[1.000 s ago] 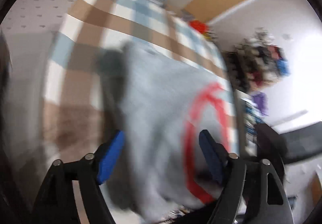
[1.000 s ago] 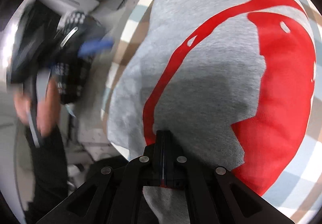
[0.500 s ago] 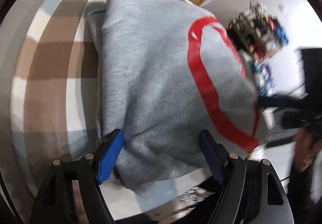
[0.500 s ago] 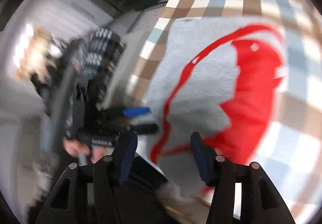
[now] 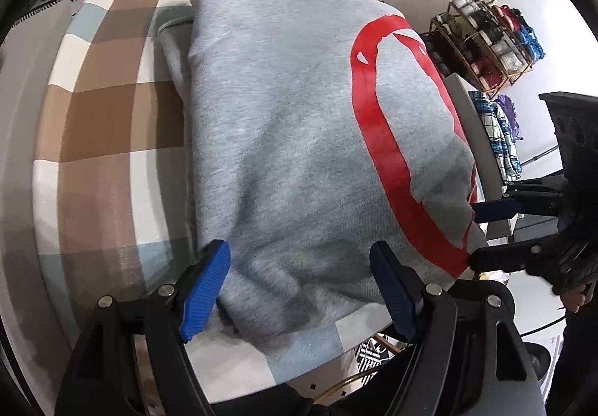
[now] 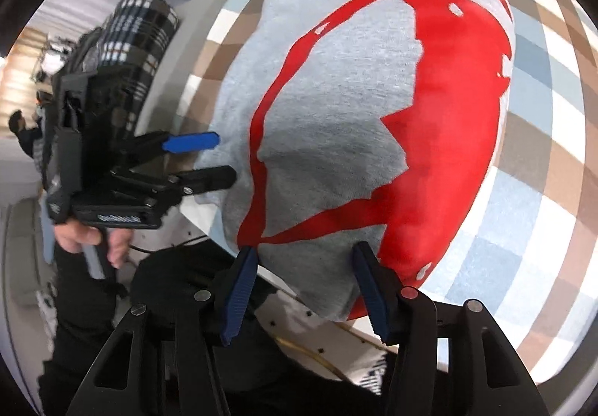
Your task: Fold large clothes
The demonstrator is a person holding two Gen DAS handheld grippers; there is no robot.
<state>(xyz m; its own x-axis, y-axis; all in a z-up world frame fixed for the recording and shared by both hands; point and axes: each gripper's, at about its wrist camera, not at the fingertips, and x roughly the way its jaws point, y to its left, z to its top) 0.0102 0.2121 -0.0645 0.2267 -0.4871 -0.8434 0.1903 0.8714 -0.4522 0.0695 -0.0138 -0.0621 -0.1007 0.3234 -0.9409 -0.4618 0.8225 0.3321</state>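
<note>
A grey sweatshirt with a big red print lies folded on the checked tablecloth. My left gripper is open over the garment's near edge, its blue pads straddling the cloth without squeezing it. In the right wrist view the same sweatshirt fills the middle. My right gripper hangs open above the garment's near corner, which shows between the jaws but is not pinched. Each gripper appears in the other's view: the right gripper at the garment's right corner, the left gripper at its left edge, held by a hand.
The table edge runs just under both grippers, with the person's dark clothing below it. A rack of coloured items and plaid cloth stand to the right. A black-and-white checked garment lies beyond the left side.
The right gripper, shut on the sweatshirt's edge a second ago, has opened, let go and drawn back. The left gripper swung down over the garment's near edge, still open.
</note>
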